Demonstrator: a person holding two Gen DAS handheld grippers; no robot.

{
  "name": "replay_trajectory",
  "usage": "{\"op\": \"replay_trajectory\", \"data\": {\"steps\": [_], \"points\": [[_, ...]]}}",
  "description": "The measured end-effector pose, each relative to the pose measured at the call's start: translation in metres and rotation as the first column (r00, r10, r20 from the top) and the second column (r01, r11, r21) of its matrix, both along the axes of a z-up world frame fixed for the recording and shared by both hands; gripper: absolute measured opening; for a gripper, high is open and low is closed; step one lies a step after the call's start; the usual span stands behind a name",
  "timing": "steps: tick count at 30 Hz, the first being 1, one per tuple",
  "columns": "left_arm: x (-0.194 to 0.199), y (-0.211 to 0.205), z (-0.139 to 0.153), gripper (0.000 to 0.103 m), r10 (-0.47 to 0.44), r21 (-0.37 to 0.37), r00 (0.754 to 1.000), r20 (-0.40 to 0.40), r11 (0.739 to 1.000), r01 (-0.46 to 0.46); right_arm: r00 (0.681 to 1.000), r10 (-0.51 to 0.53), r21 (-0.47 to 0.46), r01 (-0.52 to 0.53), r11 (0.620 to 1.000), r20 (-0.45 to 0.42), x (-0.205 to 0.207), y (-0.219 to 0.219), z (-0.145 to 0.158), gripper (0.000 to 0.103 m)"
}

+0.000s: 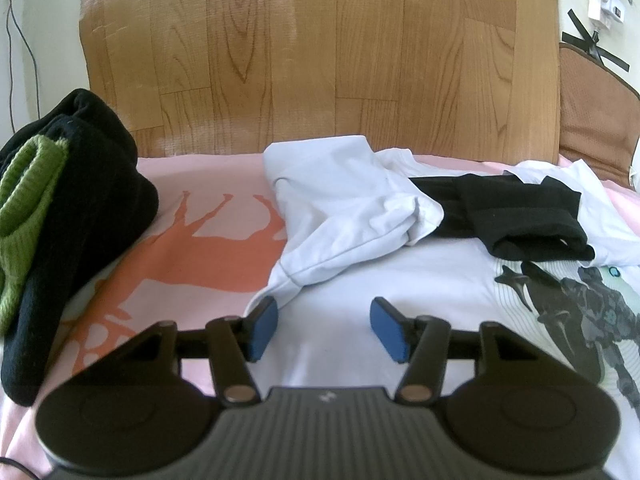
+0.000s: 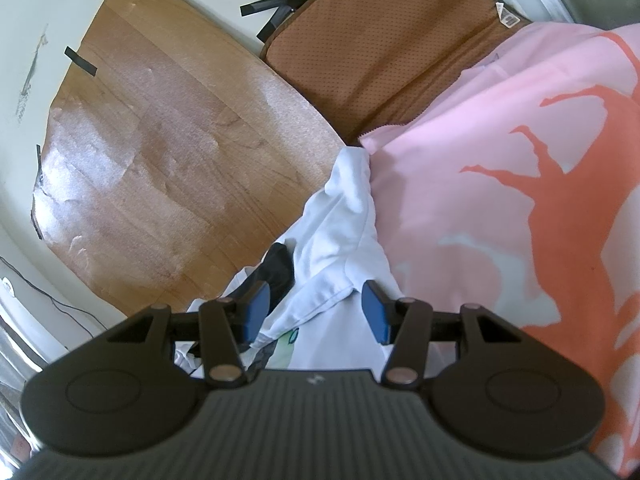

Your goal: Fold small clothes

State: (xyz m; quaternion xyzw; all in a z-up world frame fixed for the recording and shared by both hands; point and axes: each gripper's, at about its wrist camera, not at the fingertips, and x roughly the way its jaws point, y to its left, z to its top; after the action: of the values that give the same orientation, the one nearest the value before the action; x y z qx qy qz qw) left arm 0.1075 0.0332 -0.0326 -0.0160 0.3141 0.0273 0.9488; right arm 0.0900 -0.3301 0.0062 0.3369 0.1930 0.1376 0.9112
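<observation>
Nearest the left gripper (image 1: 324, 330), its blue-padded fingers (image 1: 264, 328) stand apart over a white printed T-shirt (image 1: 400, 300), gripping nothing. The shirt lies spread on a pink sheet (image 1: 208, 168) with an orange animal print. A crumpled white garment (image 1: 344, 208) rests on the shirt's far edge, touching a black garment (image 1: 520, 216) beside it. On the left sits a black and green knitted bundle (image 1: 60, 200). Behind stands a wood-grain panel (image 1: 320, 52) taped to a pale wall.

The right gripper (image 2: 314, 312) has its fingers parted around a hanging white fold (image 2: 332, 248), pads not pressing it; a brown dotted cushion (image 2: 380, 48) lies beyond.
</observation>
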Motion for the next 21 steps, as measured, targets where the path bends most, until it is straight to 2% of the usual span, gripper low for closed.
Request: {"op": "replay_trajectory", "data": {"steps": [21], "points": [[0.0000, -0.0003, -0.0006, 0.054, -0.001, 0.002, 1.000, -0.001, 1.000, 0.001, 1.000, 0.003, -0.001, -0.003, 1.000, 0.002, 0.0000, 0.0006, 0.0002, 0.055]]}}
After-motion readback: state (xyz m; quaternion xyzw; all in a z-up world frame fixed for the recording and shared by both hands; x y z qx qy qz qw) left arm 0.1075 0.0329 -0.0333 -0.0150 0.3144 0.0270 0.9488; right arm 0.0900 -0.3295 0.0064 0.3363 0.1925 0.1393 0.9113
